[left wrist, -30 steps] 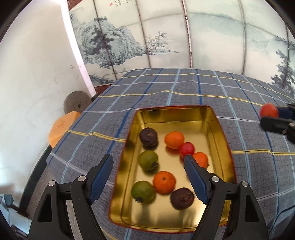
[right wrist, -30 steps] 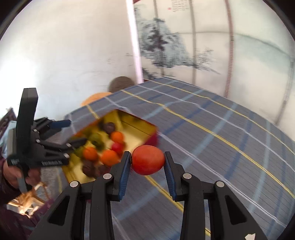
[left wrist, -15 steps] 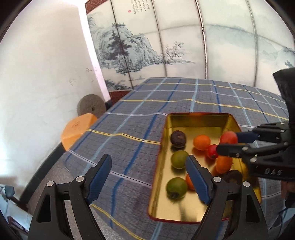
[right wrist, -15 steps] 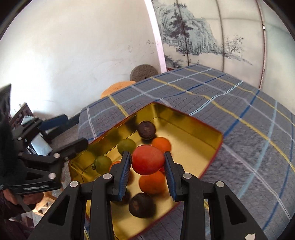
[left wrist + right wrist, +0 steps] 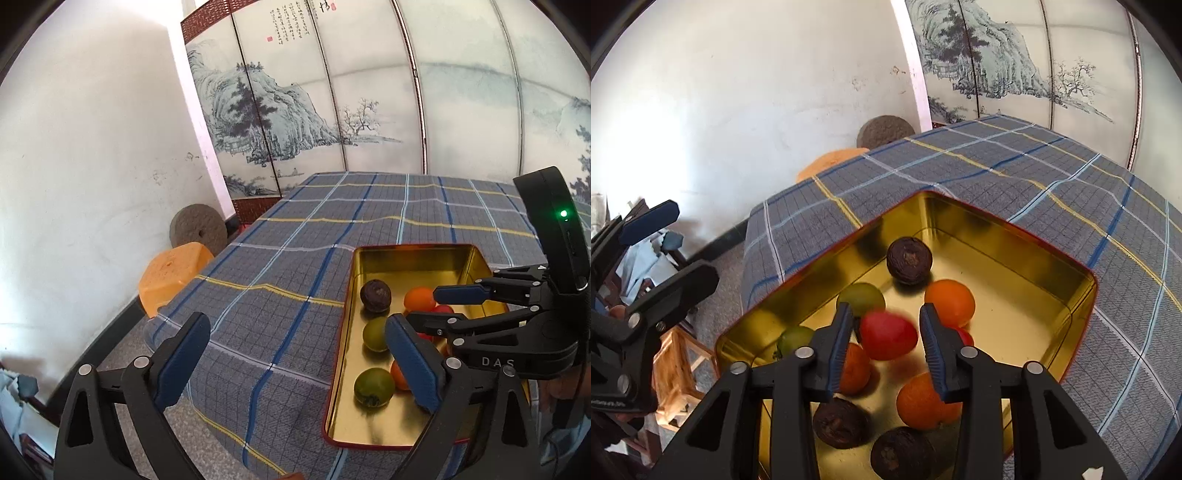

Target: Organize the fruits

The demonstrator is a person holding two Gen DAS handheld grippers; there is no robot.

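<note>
A gold tin tray [image 5: 1027, 240] [image 5: 413, 254] on the checked tablecloth holds several fruits: oranges [image 5: 949, 302], green ones [image 5: 860, 297] [image 5: 373, 382], dark wrinkled ones [image 5: 908, 260] [image 5: 375, 295]. My right gripper [image 5: 886, 336] hangs over the tray with its jaws spread; a red fruit [image 5: 888, 339], slightly blurred, sits between them with gaps on both sides. In the left wrist view the right gripper [image 5: 443, 306] reaches over the tray from the right. My left gripper [image 5: 295, 354] is open and empty over the table's left part, near the tray's left rim.
An orange stool [image 5: 173, 275] and a round stone disc [image 5: 199, 230] stand by the white wall beyond the table's left edge. A painted folding screen [image 5: 332, 110] stands behind the table. A small wooden stool [image 5: 683, 365] is on the floor.
My right gripper carried the red fruit over the tray, lowered, and its jaws have spread off it. My left gripper drew back to the left, away from the tray.
</note>
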